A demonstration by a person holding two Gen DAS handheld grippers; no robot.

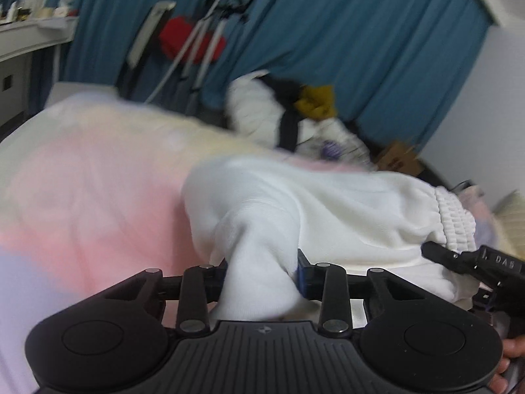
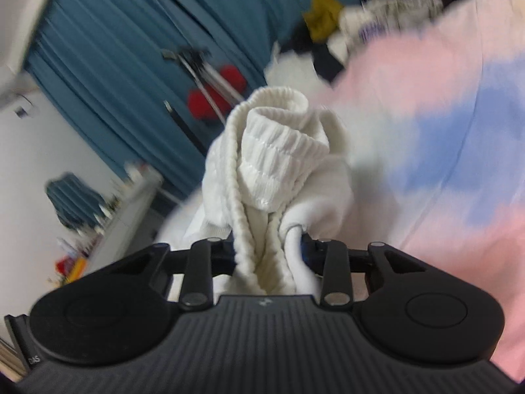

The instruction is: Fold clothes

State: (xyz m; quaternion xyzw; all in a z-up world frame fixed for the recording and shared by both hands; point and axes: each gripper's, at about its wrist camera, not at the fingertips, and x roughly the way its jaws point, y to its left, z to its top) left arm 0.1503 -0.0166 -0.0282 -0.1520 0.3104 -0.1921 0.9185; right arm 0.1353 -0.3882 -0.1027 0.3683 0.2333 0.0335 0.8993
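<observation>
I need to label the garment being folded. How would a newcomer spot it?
On the bed's pink, blue and yellow sheet lies one white garment, pinched in both grippers' jaws. Unlike the pile of clothes by the blue curtain, it has a ribbed elastic waistband.

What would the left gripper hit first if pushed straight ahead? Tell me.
The left gripper already has its jaws shut on the white garment, so it would meet that bunched cloth first, then likely the pink bedcover it lies on. Blur makes depth uncertain.
</observation>
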